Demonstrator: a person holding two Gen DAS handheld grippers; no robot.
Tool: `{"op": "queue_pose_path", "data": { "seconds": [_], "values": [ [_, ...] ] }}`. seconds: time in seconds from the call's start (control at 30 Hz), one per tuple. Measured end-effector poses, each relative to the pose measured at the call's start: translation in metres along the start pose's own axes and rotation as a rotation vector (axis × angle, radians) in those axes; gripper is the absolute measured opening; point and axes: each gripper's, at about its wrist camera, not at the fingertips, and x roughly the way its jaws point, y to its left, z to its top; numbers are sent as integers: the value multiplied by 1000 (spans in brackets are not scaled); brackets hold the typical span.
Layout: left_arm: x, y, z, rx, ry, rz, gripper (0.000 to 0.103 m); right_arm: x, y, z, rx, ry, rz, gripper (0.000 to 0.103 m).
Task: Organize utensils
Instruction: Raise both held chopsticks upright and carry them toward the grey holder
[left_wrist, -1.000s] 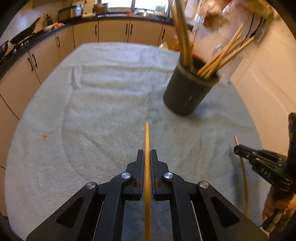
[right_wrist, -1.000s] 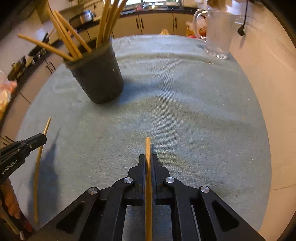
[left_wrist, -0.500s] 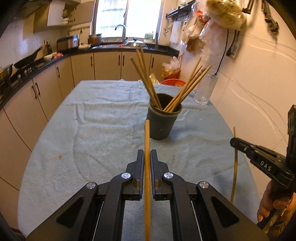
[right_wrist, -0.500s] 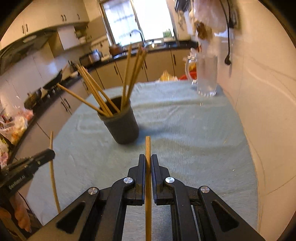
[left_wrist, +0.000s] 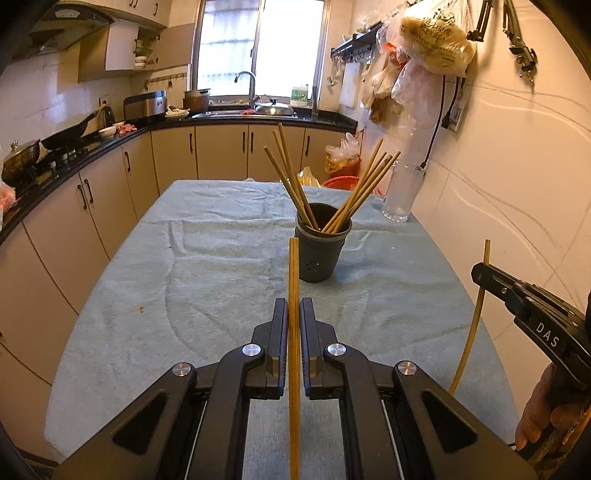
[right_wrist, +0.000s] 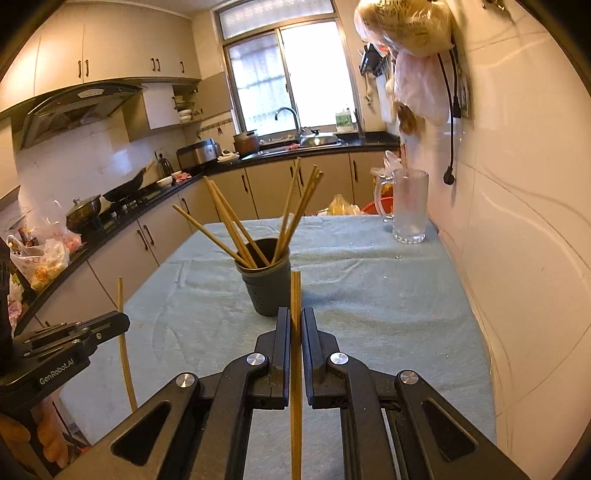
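Both clamped: left gripper (left_wrist: 294, 314) on a chopstick (left_wrist: 294, 332), right gripper (right_wrist: 294, 321) on another (right_wrist: 295, 350), short of the cup (left_wrist: 320, 251).

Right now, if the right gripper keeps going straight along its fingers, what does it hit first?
Probably the dark utensil cup: the right gripper, shut on a chopstick, points at it, and the stick's tip would likely arrive first. Depth is unclear; it may strike the table cloth short of the cup.
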Motion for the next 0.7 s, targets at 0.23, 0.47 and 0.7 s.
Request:
{"op": "queue_pose_path", "data": {
  "seconds": [0.23, 0.47, 0.7],
  "values": [
    [-18, -6, -3, 22, -38, 13, 6, -15, 7, -4, -10, -18, 7, 6],
    [-30, -8, -3, 21, -63, 22, 6, -26, 10, -5, -10, -36, 14, 6],
    [-36, -6, -3, 16, -71, 41, 6, -33, 13, -2, -14, -58, 27, 6]
  ]
}}
